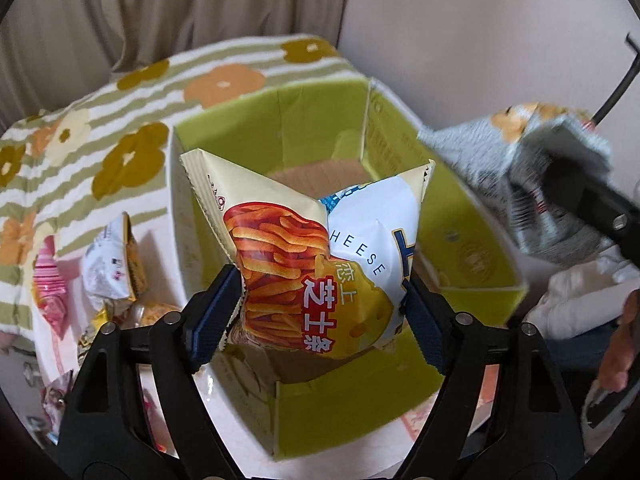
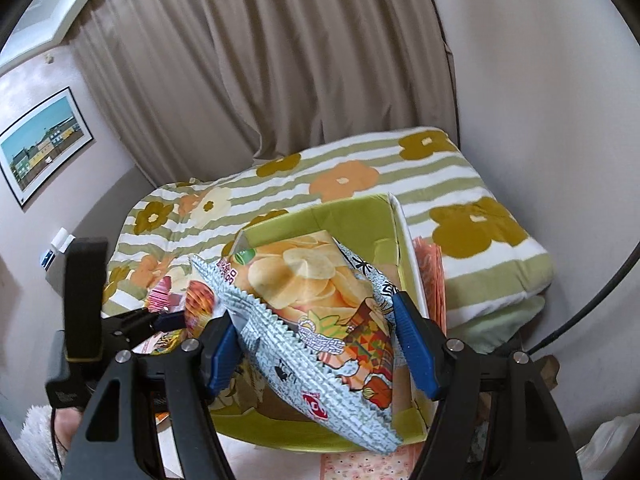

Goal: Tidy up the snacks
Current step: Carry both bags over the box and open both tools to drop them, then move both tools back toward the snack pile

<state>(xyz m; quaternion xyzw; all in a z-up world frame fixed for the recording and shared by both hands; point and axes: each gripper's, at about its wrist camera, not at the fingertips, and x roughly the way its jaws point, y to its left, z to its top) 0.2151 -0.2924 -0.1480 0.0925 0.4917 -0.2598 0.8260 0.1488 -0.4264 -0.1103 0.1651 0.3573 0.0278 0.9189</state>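
Fingers on our left gripper (image 1: pixel 324 316) pinch the cheese stick bag (image 1: pixel 320 264) at its lower half, holding it over the green box (image 1: pixel 472 216). Our right gripper (image 2: pixel 316 344) is clamped on the chip bag (image 2: pixel 316 312), also above that box. Both bags are puffy, slick foil with crimped, saw-toothed seams (easy to slip from a pinch), so either could slide out and land outside, among the loose snacks (image 1: pixel 112 272) on the table. Squeezing harder risks crushing what's inside. Thin cardboard walls could buckle if a bag catches the rim.
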